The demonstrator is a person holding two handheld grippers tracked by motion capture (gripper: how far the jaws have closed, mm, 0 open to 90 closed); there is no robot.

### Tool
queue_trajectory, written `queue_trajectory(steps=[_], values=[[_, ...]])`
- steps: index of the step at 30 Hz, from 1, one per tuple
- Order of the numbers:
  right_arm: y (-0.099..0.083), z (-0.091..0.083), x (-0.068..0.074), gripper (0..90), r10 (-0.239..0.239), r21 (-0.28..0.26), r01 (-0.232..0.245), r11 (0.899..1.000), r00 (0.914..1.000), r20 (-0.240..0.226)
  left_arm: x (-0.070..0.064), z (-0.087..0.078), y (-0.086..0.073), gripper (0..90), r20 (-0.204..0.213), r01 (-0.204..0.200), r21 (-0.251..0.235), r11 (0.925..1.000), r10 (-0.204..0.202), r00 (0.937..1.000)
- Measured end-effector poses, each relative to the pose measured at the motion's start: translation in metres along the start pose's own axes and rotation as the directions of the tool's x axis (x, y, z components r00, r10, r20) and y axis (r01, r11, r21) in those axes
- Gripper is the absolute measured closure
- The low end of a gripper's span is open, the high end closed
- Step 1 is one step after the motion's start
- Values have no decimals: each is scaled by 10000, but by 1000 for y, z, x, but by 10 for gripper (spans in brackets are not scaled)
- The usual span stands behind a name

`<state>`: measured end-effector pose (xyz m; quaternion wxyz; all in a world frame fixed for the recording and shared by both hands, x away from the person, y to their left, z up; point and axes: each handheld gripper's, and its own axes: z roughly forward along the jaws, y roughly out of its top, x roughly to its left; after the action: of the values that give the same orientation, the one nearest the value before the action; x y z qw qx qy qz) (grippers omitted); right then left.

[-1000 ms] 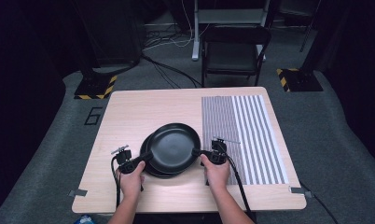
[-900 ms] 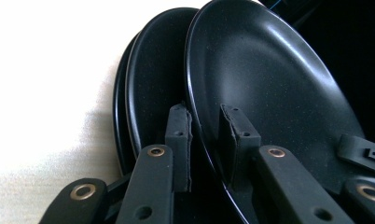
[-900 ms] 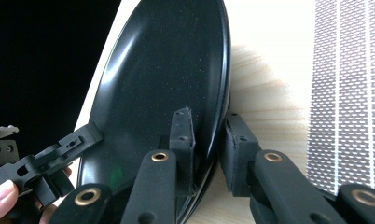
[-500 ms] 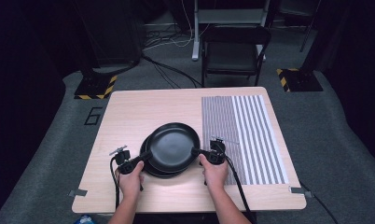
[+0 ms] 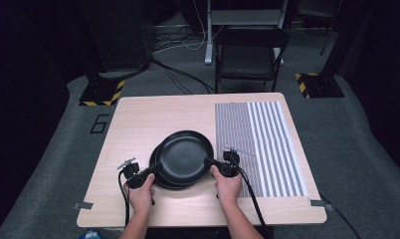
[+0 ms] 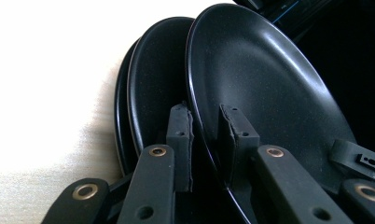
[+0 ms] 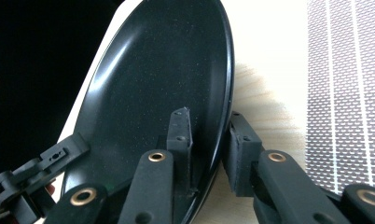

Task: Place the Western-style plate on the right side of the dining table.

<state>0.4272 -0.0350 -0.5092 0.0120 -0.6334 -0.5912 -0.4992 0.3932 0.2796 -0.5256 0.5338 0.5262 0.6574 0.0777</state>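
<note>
The left gripper point(image 5: 155, 168) pinches the near-left rim of the top plate point(image 5: 184, 156), one jaw on each face of the rim, as the left gripper view shows point(image 6: 204, 140). The right gripper point(image 5: 209, 162) clamps the same plate's right rim, its jaws pressed on either side of the edge in the right gripper view point(image 7: 209, 140). Held between the two, the top plate sits over a stack of black plates point(image 5: 160, 174), offset a little toward the far right of it; in the left gripper view two more dark rims point(image 6: 134, 88) show behind it. The stack lies on the desk point(image 5: 138, 119) toward its near edge, about midway between the left and right edges. The desk top is pale wood grain. A grey and white striped mat point(image 5: 260, 144) covers the right part of the desk from the far edge almost to the near edge, just beside the right gripper. Bits of grey tape point(image 5: 82, 205) mark the near corners. Around the desk the floor is grey carpet point(image 5: 63, 149); beyond the far edge stand a dark folding chair point(image 5: 250, 55), loose cables point(image 5: 180, 74) and two bases with yellow and black stripes point(image 5: 102, 93).
</note>
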Motion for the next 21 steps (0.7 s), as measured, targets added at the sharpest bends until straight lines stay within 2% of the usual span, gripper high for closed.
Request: queue_trajectory(steps=[7,14,21], values=[[2,-4,-1,757,170,-197,-173,9997,9998,-135,-3,-1,-1,756,119,-127,-118,9998,128,9998],[5,-6,-3,787,491,-146,-500,9986,9972,-569,-3,-2,0,762,250,-97,-218,9997,102,9996],[9,-9,-1,788,464,-89,-471,9988,9966,-686,-6,-4,4,763,271,-168,-292,9994,176,9995]])
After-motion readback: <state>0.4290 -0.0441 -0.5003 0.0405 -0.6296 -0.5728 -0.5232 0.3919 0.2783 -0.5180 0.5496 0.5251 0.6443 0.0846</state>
